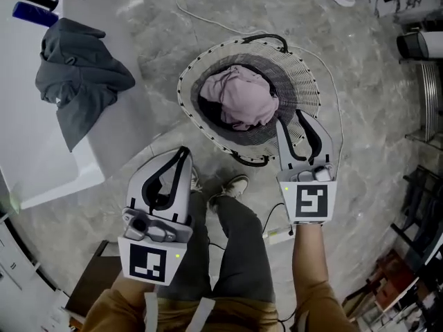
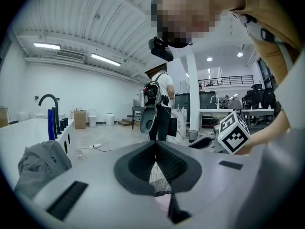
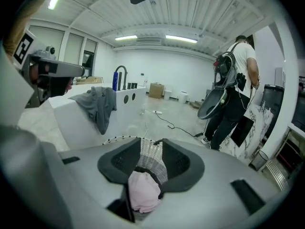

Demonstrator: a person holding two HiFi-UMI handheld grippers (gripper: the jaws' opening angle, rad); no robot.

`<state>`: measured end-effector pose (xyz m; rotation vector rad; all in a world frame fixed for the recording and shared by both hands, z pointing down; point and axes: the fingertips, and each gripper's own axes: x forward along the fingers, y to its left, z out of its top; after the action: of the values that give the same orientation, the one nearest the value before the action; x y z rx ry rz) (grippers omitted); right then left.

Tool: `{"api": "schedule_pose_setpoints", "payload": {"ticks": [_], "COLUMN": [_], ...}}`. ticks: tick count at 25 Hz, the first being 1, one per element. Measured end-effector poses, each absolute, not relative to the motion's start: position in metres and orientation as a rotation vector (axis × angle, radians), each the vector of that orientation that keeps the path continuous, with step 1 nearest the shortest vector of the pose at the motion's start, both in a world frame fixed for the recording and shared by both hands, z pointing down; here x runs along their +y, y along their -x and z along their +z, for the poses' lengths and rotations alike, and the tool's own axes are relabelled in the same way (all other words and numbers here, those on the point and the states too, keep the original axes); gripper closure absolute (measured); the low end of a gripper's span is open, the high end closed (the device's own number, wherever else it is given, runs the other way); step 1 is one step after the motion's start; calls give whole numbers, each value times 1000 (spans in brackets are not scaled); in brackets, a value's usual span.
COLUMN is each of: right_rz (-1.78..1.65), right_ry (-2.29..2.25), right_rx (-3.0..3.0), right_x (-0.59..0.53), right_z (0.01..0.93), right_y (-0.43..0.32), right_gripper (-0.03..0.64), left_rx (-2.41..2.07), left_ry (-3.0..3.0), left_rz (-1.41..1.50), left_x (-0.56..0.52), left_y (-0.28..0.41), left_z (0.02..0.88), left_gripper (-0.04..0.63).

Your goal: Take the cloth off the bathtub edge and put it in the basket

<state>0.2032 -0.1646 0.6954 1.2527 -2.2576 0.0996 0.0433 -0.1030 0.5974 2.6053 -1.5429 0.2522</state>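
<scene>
A dark grey cloth [image 1: 82, 78] lies draped over the white bathtub edge [image 1: 48, 164] at the upper left; it also shows as the grey cloth [image 2: 40, 163] and the grey cloth [image 3: 97, 104]. The round wicker basket [image 1: 304, 81] stands on the floor ahead, with a pink cloth [image 1: 243, 99] lying in it. My right gripper [image 1: 291, 121] hangs over the basket's near right rim, jaws apart, nothing pressed between them; through its jaws I see the pink cloth [image 3: 143, 191]. My left gripper [image 1: 183, 151] is near my knee, shut and empty.
My legs and a shoe [image 1: 232, 185] are between the grippers. A white cable [image 1: 201, 16] runs over the marble floor behind the basket. A person with a backpack [image 3: 233, 85] stands further off. A black faucet [image 2: 50, 104] rises from the tub. A metal rack [image 1: 429, 95] is at right.
</scene>
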Motion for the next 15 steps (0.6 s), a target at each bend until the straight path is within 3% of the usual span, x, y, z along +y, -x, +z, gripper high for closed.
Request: {"api": "schedule_pose_setpoints", "payload": {"ticks": [8,15], "right_rz": [74,97], "right_ry": [-1339,-1438], "right_rx": [-2310,-2313], "right_x": [-128,-93], "right_z": [579,518], "right_y": [-213,-231], "right_gripper": [475,534], "left_rx": [-1481,-1449], "left_ry": [-2678,-2675], "left_rz": [202,159], "left_x": [-81,-57], "left_y": [-69,-86], "left_z": [501,453], "left_gripper": [589,589]}}
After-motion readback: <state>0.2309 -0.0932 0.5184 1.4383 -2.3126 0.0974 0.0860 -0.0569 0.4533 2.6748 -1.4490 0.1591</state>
